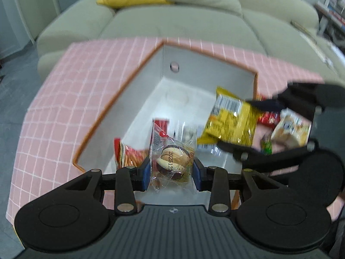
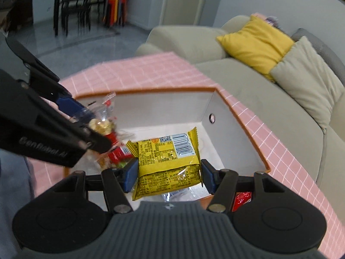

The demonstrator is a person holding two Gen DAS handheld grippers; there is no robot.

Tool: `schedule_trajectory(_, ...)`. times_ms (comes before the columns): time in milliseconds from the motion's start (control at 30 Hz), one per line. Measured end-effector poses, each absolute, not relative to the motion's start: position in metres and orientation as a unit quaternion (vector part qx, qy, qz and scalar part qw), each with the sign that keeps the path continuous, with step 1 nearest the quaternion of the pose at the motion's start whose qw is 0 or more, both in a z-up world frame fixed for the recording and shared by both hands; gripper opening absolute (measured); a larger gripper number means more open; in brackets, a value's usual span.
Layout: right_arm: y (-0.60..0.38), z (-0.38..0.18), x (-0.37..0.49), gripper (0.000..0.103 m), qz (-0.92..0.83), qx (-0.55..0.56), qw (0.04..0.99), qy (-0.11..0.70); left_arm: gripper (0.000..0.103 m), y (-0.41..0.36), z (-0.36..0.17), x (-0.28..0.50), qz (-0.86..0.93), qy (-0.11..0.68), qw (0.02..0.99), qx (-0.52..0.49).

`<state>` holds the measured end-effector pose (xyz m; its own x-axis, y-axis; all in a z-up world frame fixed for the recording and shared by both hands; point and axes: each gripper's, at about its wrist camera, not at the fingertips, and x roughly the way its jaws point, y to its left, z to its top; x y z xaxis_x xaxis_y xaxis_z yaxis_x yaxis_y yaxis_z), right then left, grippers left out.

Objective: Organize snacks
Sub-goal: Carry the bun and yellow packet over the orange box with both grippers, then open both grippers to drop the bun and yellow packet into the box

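A: Pink checked cloth (image 1: pixel 54 112) lay under the white box (image 1: pixel 194 64); contents?

B: Left gripper (image 1: pixel 171 170) clamped a clear pastry packet (image 1: pixel 171 159), right gripper (image 2: pixel 169 172) a yellow packet (image 2: pixel 168 164), both over the box. Light, crushable, slippery film; mid-body grip judged best.

Blurred beyond reading — print on the yellow packet (image 2: pixel 168 161); small red wrapper (image 2: pixel 242 199) half hidden behind the right gripper (image 2: pixel 169 176); beige snack pack (image 1: pixel 290 129) smeared, contents unclear — shelves (image 1: pixel 332 6) cut by the edge
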<state>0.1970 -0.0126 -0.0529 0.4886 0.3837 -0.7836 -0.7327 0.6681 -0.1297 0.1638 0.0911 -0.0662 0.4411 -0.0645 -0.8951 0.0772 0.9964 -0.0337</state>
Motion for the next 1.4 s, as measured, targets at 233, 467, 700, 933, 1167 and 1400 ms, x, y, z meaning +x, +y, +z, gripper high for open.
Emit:
schedule_trajectory(233, 0.003, -0.074, 0.226, 0.058, 0.37, -0.268, 0.776, 0.435, 0.043, 0.089, -0.088, 0.177, -0.056, 0.581, 0.811, 0.034)
schedule_trajectory(467, 0.017, -0.093, 0.237, 0.058, 0.388, -0.32, 0.722, 0.475, 0.043, 0.084, -0.109, 0.185, -0.094, 0.625, 0.772, 0.063)
schedule_trajectory(700, 0.024, -0.112, 0.251, 0.059, 0.392, -0.318, 0.677, 0.535, 0.044, 0.087, -0.128, 0.197, -0.091, 0.657, 0.746, 0.06)
schedule_trajectory(933, 0.023, -0.121, 0.257, 0.059, 0.399, -0.307, 0.656, 0.563, 0.044, 0.089, -0.134, 0.209, -0.085, 0.669, 0.736, 0.055)
schedule_trajectory(1167, 0.024, -0.12, 0.255, 0.065, 0.405, -0.303, 0.652, 0.565, 0.045, 0.089, -0.131, 0.208, -0.089, 0.671, 0.734, 0.052)
schedule_trajectory(1400, 0.022, -0.113, 0.25, 0.069, 0.402, -0.313, 0.658, 0.554, 0.058, 0.089, -0.124, 0.201, -0.088, 0.665, 0.739, 0.059)
